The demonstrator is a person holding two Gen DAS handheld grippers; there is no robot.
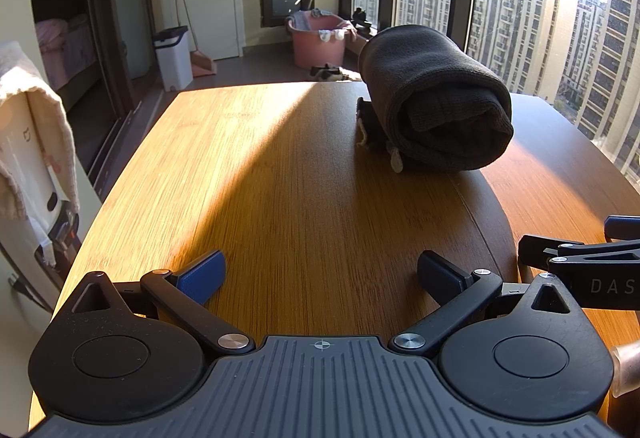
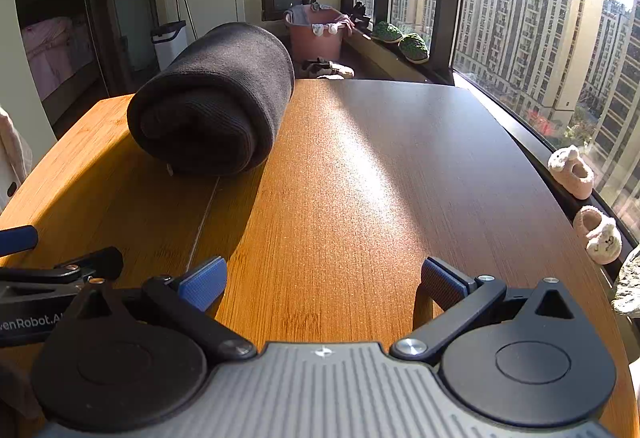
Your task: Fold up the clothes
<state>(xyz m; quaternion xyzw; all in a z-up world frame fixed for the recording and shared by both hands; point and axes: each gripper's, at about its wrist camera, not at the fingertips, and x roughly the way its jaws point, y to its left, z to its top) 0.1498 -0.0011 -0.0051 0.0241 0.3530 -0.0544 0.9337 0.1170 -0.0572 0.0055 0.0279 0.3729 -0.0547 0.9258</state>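
Garment (image 1: 434, 93), dark fleece-type cloth, sits rolled into a thick bundle on the desk (image 1: 280, 165), toward the far edge and approx. mid-width: right of centre in the left wrist view, left of centre in the right wrist view (image 2: 212, 97). Nothing else lies on the desk near it.

We judge it soft, light and bulky, w/ a matte nap that shouldn't slip between pads. It looks springy, so the roll may loosen if pinched at one layer only. Best hold, we think: the open spiral end facing us, or the outer flap low at the desk surface, taking several layers at once. The pale drawstring (image 1: 396, 157) trailing from the near end is too thin to lift by, and could snag.

Both grippers hang over the near edge, well apart from the garment. Left gripper (image 1: 320, 278): tongs spread wide, nothing between them. Right gripper (image 2: 324, 282): same, spread wide and empty, just beside the left one.

Smallest bits: blue pads (image 1: 202, 274) on the fingers, bare and off the wood as far as we can tell.
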